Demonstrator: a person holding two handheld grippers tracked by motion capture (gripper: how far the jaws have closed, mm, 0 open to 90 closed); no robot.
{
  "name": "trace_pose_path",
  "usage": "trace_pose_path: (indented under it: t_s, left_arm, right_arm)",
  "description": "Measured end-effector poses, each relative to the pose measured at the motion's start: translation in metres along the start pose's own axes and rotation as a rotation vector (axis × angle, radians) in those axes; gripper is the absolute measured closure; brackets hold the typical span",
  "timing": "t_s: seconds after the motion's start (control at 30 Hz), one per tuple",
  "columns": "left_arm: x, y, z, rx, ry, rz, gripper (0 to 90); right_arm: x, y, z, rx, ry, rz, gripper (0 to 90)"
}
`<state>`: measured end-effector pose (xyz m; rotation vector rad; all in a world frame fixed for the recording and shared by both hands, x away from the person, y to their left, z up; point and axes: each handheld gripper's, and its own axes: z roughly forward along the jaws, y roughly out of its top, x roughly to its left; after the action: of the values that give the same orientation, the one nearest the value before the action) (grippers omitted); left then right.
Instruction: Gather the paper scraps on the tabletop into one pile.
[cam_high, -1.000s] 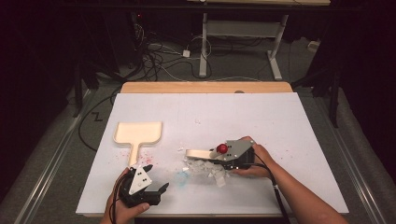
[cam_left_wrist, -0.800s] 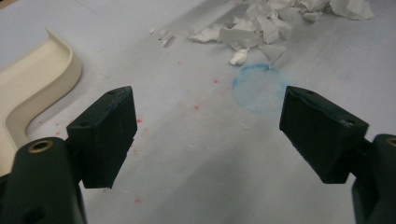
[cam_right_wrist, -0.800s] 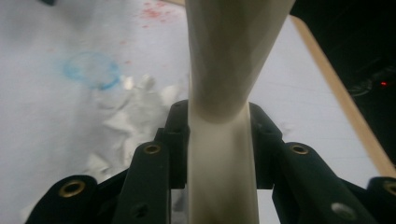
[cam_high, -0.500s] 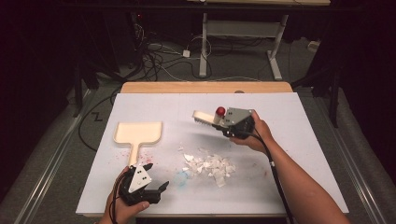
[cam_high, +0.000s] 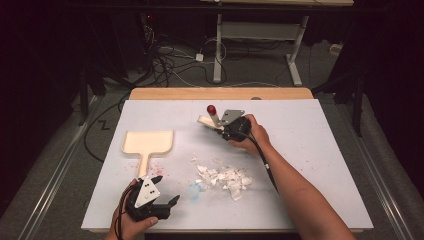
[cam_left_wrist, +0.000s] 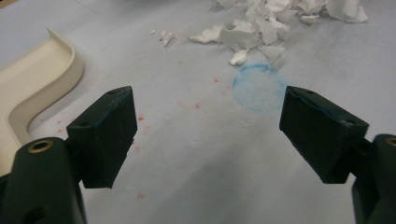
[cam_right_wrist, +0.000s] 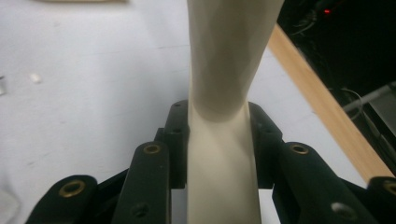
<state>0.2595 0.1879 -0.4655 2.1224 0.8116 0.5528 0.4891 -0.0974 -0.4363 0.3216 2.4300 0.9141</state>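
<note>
Since a second ago, the right gripper (cam_high: 216, 126) has travelled away from the pile of white paper scraps (cam_high: 223, 176) toward the far side of the white table sheet (cam_high: 310, 150), carrying the cream brush (cam_high: 205, 121) with it; the left gripper (cam_high: 167, 190) has kept its place. Taking the scrap pile as the landmark: the right gripper now sits beyond it, well apart, its jaws drawn narrow and pressing both sides of the brush's cream handle (cam_right_wrist: 223, 154), which runs up between them in the right gripper view. A small red knob (cam_high: 211, 108) stands above the brush, just beside the gripper's grey plate. The cream dustpan (cam_high: 147, 142) lies to the left of the pile, its handle pointing toward the near edge. The left gripper rests nearer than the pile and to its left, jaws spread wide with nothing between them, over a faint blue ring (cam_left_wrist: 259, 88) and red specks on the sheet.
</note>
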Motion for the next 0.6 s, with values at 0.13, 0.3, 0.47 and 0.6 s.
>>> trace_pose_path:
  t_s: [0.13,0.3,0.47,0.6]
  left_arm:
    - [0.001,-0.001,-0.002,0.001,0.003,-0.005,18.0]
    - [0.0,0.0,-0.003,0.0,0.008,0.003,18.0]
    - [-0.002,0.001,-0.002,0.001,0.006,0.005,18.0]
    - [-0.002,0.001,-0.002,0.003,0.003,0.01,18.0]
  right_arm:
    - [0.011,0.002,-0.002,-0.013,0.043,-0.028,67.6]
    - [0.032,0.011,-0.016,-0.066,0.147,-0.074,67.7]
    - [0.06,0.019,-0.025,-0.085,0.232,-0.164,67.7]
    - [0.07,0.019,-0.03,-0.093,0.286,-0.222,67.5]
